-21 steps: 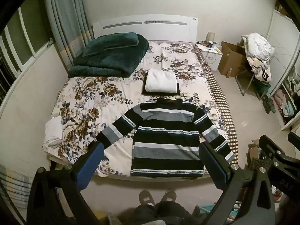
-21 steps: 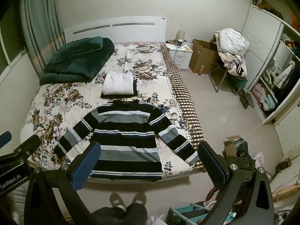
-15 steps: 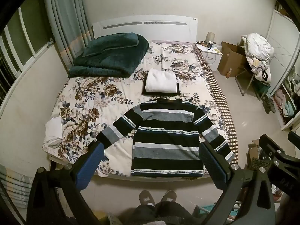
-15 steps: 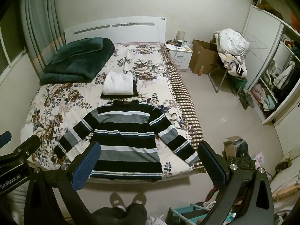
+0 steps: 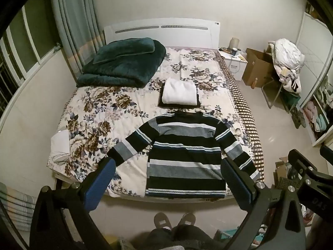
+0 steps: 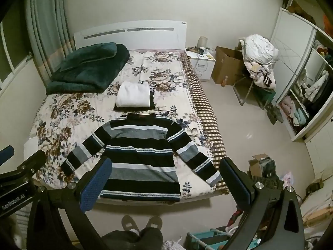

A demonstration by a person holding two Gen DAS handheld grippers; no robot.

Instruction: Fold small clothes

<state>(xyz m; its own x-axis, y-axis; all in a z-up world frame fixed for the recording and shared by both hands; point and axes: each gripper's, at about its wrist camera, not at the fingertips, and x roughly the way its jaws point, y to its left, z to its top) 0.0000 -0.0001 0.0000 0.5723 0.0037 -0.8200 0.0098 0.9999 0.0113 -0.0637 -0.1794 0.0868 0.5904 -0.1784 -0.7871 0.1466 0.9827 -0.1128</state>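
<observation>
A black, grey and white striped sweater [image 5: 185,154] lies flat on the foot of the floral bed [image 5: 108,112], sleeves spread out; it also shows in the right wrist view [image 6: 141,156]. Behind its collar sits a folded white garment [image 5: 180,91] on a folded dark one [image 5: 179,104], seen too in the right wrist view [image 6: 133,94]. My left gripper [image 5: 169,184] is open and empty, held high above the bed's foot. My right gripper [image 6: 166,182] is open and empty at the same height. Each gripper shows at the edge of the other's view.
A folded dark green blanket [image 5: 122,64] lies at the bed's head. A white nightstand [image 5: 235,64], a cardboard box [image 5: 258,66] and a chair piled with clothes [image 5: 287,60] stand to the right. An open wardrobe [image 6: 308,95] is at far right. My feet [image 5: 174,220] stand at the bed's foot.
</observation>
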